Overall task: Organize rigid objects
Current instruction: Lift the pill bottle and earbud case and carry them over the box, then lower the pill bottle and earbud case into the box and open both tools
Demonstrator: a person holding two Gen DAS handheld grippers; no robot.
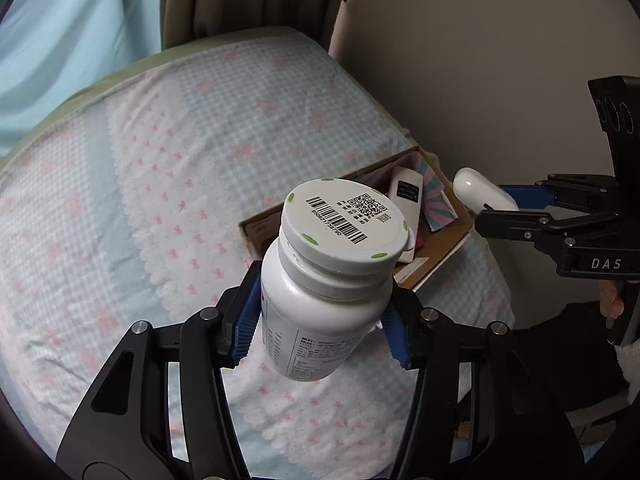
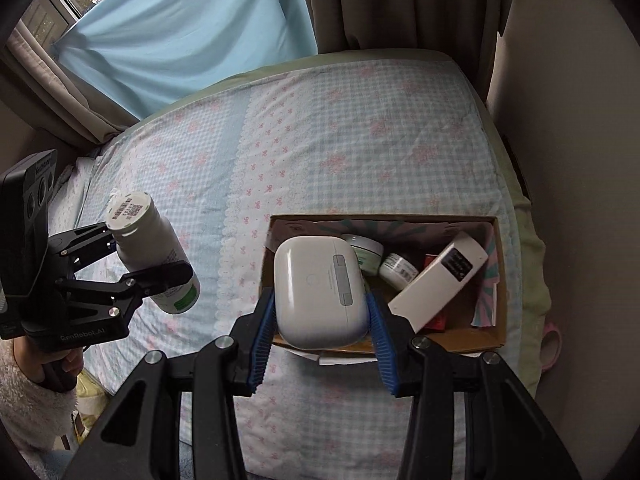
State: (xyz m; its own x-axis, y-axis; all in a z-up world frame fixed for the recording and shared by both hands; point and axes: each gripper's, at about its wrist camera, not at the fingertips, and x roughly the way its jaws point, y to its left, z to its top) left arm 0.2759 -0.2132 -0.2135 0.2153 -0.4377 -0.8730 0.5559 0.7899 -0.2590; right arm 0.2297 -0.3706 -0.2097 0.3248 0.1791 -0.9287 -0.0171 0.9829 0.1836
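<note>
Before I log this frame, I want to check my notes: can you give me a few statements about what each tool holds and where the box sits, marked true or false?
1. The left tool grips a white bottle around its body. True.
2. The bottle's cap is off. False: a white cap with a barcode is on it.
3. The right tool holds a white rounded case between its blue pads. True.
4. The cardboard box holds nothing. False: a long white device and small jars lie in it.
5. The box sits on the patterned bedspread. True.
6. The bottle is inside the box. False: it is held in the air, off to the box's left side.
</note>
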